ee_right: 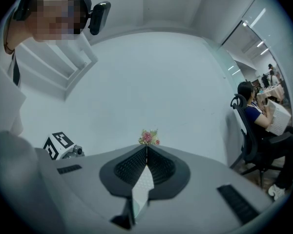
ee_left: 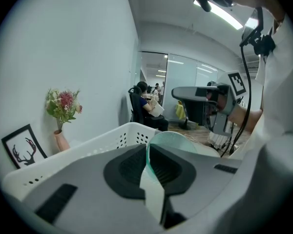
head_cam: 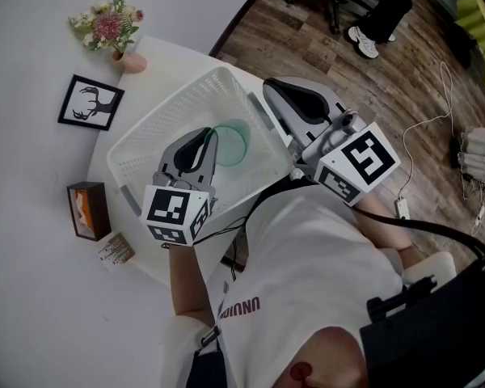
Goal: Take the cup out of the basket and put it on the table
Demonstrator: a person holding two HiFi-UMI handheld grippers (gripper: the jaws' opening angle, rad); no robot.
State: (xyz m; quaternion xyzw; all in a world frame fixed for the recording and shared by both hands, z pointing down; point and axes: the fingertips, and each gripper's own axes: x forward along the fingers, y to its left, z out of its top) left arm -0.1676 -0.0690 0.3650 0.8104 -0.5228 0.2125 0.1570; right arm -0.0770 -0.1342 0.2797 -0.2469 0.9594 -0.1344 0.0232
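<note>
A translucent green cup [head_cam: 236, 142] shows inside the outline of the white perforated basket [head_cam: 149, 140] on the white table [head_cam: 32, 297]. My left gripper [head_cam: 213, 137] is shut on the cup's thin wall. In the left gripper view the cup [ee_left: 178, 141] pokes up between the closed jaws of the left gripper [ee_left: 149, 149], with the basket rim [ee_left: 107, 135] behind. I cannot tell if the cup touches the basket floor. My right gripper [head_cam: 268, 87] hovers over the basket's right edge. The right gripper [ee_right: 146, 149] is shut with nothing in it.
A pink vase of flowers [head_cam: 113, 29], a framed deer picture [head_cam: 90, 102], a brown tissue box [head_cam: 89, 210] and a small packet [head_cam: 115, 250] stand on the table left of the basket. Wooden floor with cables [head_cam: 436, 120] lies to the right. A seated person [ee_left: 147, 105] is far behind.
</note>
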